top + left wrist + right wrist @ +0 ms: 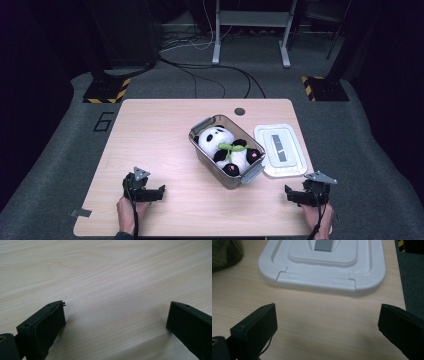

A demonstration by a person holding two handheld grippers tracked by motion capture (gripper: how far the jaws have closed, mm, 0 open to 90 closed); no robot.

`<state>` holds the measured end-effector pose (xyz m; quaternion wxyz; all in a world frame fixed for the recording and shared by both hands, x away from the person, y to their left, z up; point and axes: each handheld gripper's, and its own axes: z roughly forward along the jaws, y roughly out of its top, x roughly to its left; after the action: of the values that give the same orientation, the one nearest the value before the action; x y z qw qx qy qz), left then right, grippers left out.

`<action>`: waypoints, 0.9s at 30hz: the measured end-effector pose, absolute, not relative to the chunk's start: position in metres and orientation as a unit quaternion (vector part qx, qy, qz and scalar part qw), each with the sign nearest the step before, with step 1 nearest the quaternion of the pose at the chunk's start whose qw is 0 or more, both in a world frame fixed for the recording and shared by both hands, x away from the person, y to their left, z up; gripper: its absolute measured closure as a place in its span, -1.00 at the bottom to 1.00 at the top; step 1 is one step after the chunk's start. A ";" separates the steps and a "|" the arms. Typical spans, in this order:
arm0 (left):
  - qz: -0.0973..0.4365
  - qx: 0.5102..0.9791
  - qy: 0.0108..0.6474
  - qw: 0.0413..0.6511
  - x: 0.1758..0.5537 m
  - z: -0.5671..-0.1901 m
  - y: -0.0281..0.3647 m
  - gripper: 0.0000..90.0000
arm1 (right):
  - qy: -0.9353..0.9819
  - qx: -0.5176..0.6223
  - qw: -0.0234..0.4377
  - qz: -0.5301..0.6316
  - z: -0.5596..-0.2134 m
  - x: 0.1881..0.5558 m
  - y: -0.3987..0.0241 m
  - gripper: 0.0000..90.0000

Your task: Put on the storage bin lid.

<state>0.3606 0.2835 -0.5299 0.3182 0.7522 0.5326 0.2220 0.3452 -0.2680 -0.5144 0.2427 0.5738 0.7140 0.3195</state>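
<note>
At the lower left of the high view the left claw (159, 192) rests low over the desk (155, 130), held by a hand (127, 214) that comes in from the bottom edge; in the left gripper view its jaws stand wide apart with only bare wood grain between them. Right of centre in the high view sits the clear box (202, 150), set at a slant, with the panda plush (227, 149) lying inside it, well apart from the left claw and up and to the right of it. Just beside the box on its right lies the white lid (295, 162), flat on the desk. At the lower right the right claw (288, 194) sits below the lid's near edge, near it but not touching; in the right gripper view its jaws gape with nothing between them, and the lid (322, 277) fills the upper part ahead of them.
</note>
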 end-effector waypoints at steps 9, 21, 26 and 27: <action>0.224 0.753 0.530 0.320 0.361 -0.531 0.284 -1.00 | 0.725 0.549 0.257 0.327 -0.491 0.372 -0.259 -0.95; 0.225 0.752 0.529 0.321 0.361 -0.531 0.284 -1.00 | 0.737 0.538 0.259 0.318 -0.477 0.433 -0.247 -0.92; 0.225 0.754 0.528 0.320 0.360 -0.531 0.284 -1.00 | 0.732 0.546 0.261 0.313 -0.482 0.461 -0.243 -0.72; 0.224 0.754 0.528 0.320 0.360 -0.531 0.284 -1.00 | 0.730 0.553 0.253 0.312 -0.483 0.466 -0.242 -0.68</action>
<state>0.3603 0.2835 -0.5309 0.3198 0.7541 0.5279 0.2243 0.4658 -0.2420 -0.4834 0.2528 0.5529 0.7299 0.3125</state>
